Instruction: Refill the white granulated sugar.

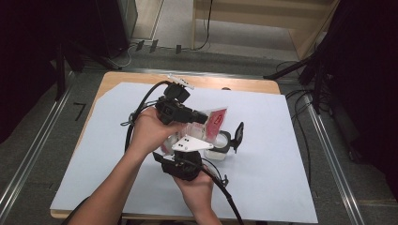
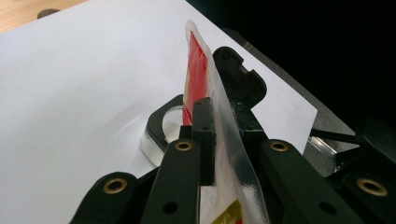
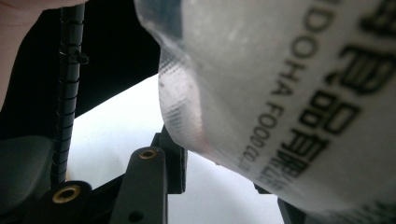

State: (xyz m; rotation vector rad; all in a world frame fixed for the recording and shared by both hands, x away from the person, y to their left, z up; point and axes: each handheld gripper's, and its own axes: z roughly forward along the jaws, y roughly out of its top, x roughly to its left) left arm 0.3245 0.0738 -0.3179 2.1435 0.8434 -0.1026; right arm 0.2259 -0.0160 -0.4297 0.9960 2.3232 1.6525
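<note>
Clear plastic food pouch with a red label (image 1: 213,123) is held up in the air above the white-covered surface (image 1: 281,154), between both hands. The left claw (image 2: 212,135) is clamped on the pouch's edge, the film pinched between its black jaws. The right claw (image 3: 219,163) has the pouch's printed lower corner between its jaws, though whether it grips cannot be told. A clear glass jar with a black hinged lid (image 1: 224,146) stands open on the surface just below the pouch.
</note>
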